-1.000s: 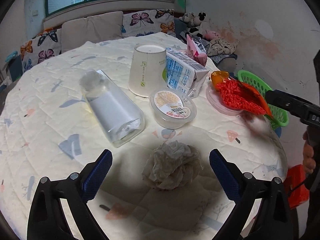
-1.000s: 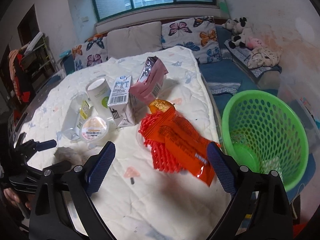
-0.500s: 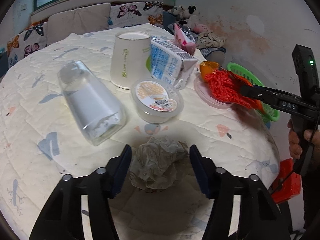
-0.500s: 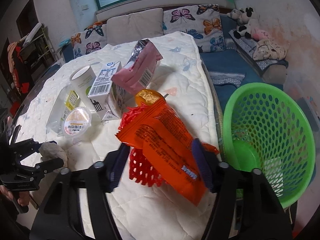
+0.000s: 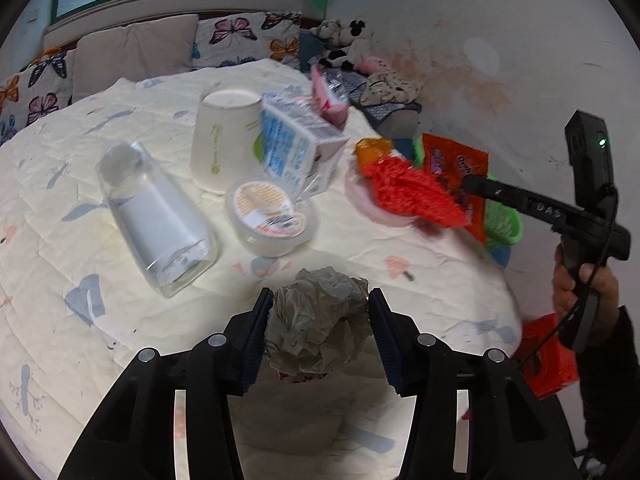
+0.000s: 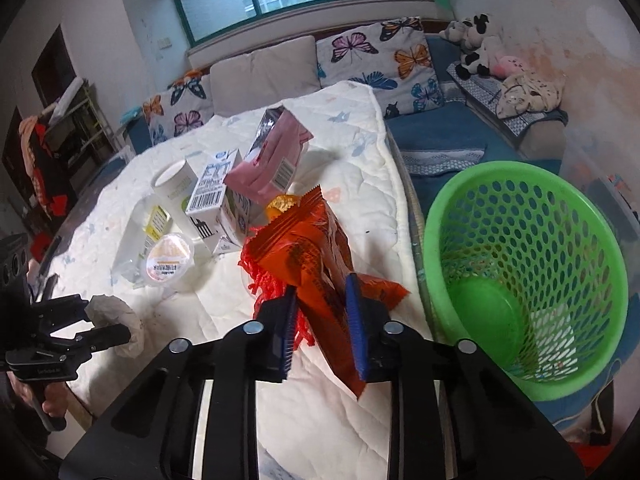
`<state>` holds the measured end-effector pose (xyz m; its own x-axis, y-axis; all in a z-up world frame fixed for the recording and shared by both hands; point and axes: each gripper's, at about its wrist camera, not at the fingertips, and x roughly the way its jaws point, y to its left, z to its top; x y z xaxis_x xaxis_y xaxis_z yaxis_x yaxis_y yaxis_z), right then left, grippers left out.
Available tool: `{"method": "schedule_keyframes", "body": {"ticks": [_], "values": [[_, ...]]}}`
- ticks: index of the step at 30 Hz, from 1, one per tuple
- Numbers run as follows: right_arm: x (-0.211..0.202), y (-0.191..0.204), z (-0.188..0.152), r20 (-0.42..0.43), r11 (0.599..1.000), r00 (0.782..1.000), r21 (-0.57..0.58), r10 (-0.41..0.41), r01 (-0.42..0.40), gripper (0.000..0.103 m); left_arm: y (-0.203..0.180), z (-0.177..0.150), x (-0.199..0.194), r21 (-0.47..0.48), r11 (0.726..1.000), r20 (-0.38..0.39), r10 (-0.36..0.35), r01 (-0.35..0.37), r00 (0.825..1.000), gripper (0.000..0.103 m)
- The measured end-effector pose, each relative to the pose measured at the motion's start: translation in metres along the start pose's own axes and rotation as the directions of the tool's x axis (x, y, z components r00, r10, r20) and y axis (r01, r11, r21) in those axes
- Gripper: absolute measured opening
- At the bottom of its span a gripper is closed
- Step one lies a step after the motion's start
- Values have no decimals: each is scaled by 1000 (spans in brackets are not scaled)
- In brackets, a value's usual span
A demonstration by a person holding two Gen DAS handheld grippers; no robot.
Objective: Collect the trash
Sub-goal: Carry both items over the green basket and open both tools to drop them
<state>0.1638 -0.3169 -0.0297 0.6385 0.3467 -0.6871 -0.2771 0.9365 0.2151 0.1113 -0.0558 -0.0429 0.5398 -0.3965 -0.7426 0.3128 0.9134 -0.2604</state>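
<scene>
Here the left gripper (image 5: 318, 312) has a crumpled wad of grey-white tissue (image 5: 318, 320) between its ribbed blue pads, which press on both flanks of it while the jaws are closing; the wad sits near the front edge of the quilted table cover (image 5: 60, 200), a soft cream fabric stitched in squares with small printed shapes. The right gripper (image 6: 322, 316) is also closing, its pads pinching a glossy orange snack wrapper (image 6: 316, 248) with crimped, saw-toothed ends. A frilly red plastic mesh (image 6: 264, 284) bunches up under the wrapper, and I cannot tell whether the pads catch it too.

Behind the tissue lie a clear, smooth plastic bottle (image 5: 156, 216) on its side, an upturned white paper cup (image 5: 224, 144), a blue-and-white milk carton (image 5: 296, 148) with sharp folded corners, a round shallow tub (image 5: 272, 216) sealed with a printed foil lid, and a pink pouch (image 6: 272, 160) leaning on the carton.

A green plastic basket (image 6: 600, 240), round and perforated all over, stands just beyond the table's right edge, its mouth open and close beside the wrapper. The strip of cover between the two grippers is bare, and the table rim curves away at the right, toward a blue bench (image 6: 460, 140).
</scene>
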Motion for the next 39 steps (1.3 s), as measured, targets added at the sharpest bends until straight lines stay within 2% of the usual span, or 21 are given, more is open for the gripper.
{"method": "schedule_keyframes", "body": {"ticks": [8, 16, 23, 32, 39], "values": [[-18, -13, -1, 36, 999, 999, 50, -8, 6, 15, -19, 23, -10, 48, 998, 41, -39, 37, 998, 47], [-21, -19, -3, 48, 998, 998, 58, -33, 30, 13, -36, 45, -10, 77, 995, 68, -64, 59, 996, 47], [-36, -32, -1, 95, 994, 994, 95, -53, 44, 12, -47, 62, -6, 97, 992, 71, -85, 78, 994, 47], [-59, -76, 8, 143, 972, 968, 151, -204, 182, 13, -85, 100, 19, 168, 978, 64, -138, 126, 988, 47], [-54, -113, 6, 118, 949, 958, 215, -260, 231, 16, -127, 127, 50, 222, 960, 38, -182, 169, 983, 47]]}}
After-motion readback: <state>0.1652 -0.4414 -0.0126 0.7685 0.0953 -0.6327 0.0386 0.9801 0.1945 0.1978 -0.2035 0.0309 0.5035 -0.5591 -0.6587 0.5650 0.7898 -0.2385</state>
